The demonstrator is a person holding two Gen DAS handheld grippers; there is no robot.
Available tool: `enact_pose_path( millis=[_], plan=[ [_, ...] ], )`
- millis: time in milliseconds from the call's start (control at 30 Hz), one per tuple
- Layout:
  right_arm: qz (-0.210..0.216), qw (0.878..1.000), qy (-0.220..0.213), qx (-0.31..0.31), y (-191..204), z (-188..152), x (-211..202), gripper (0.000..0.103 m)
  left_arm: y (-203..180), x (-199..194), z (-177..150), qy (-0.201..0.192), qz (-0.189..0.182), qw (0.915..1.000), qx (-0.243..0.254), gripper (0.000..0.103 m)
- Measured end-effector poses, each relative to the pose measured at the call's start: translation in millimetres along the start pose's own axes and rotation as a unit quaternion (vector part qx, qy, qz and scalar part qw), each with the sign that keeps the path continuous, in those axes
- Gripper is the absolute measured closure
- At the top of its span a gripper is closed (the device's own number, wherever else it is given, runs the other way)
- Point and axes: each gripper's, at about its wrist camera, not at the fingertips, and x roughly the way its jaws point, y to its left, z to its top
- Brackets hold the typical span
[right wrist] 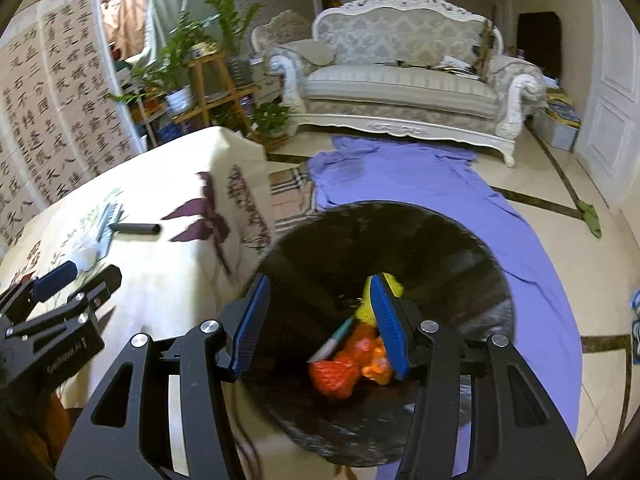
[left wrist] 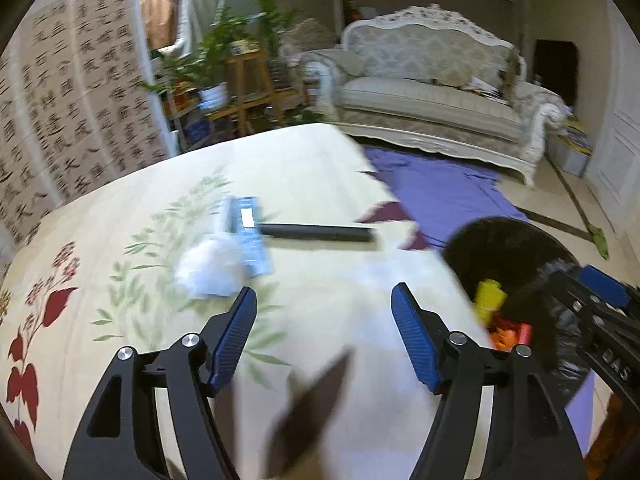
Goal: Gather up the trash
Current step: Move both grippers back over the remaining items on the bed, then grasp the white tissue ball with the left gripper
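Trash lies in two places: some on the table, some already in the bin. Left gripper [left wrist: 324, 308] hangs over the near part of the table [left wrist: 312, 160] with its blue pads spread wide and nothing between them; just beyond its left pad sits a crumpled white tissue [left wrist: 210, 274], touching a blue wrapper [left wrist: 250, 232] that lies just behind it; a black tube [left wrist: 320, 232] stretches to the right from the wrapper, flat on the flowered cloth [left wrist: 120, 240]. Right gripper [right wrist: 318, 312] hovers over the mouth of the black-lined bin [right wrist: 440, 240], which stands on the floor just beside the right edge of the table; its jaws are also wide apart and hold nothing. Inside the bin, low down, lie a yellow piece [right wrist: 394, 284], orange-red scraps [right wrist: 340, 372] and a pale pen-like stick [right wrist: 332, 340], all bunched together. A purple sheet [right wrist: 420, 184] is spread on the floor beyond the bin; a pale sofa [right wrist: 400, 80] stands against the far wall, with potted plants [right wrist: 188, 52] to its left.
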Motion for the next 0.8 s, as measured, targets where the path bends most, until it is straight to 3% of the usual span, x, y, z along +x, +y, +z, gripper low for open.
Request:
enact_pose_path(
  millis=[200, 367, 533, 800],
  plan=[
    [0.021, 0.999, 0.002, -0.028, 29.0, 7.9, 8.0, 0.052, 40.0, 17.6, 14.0, 0.001, 0.038, 0.9986, -0.037, 0.033],
    [0.033, 0.998, 0.003, -0.050, 50.1, 18.7, 15.6, 0.052, 57.2, 31.8, 21.4, 0.016, 0.035, 0.9982, -0.047, 0.034],
    [0.045, 0.997, 0.002, -0.068, 65.9, 29.0, 22.0, 0.052, 63.1, 39.1, 21.4, 0.035, 0.015, 0.9983, -0.044, 0.066],
    [0.063, 0.993, 0.004, -0.096, 91.3, 36.8, 30.8, 0.052, 72.7, 30.1, 18.0, 0.026, -0.001, 0.9983, -0.052, 0.074]
  ],
)
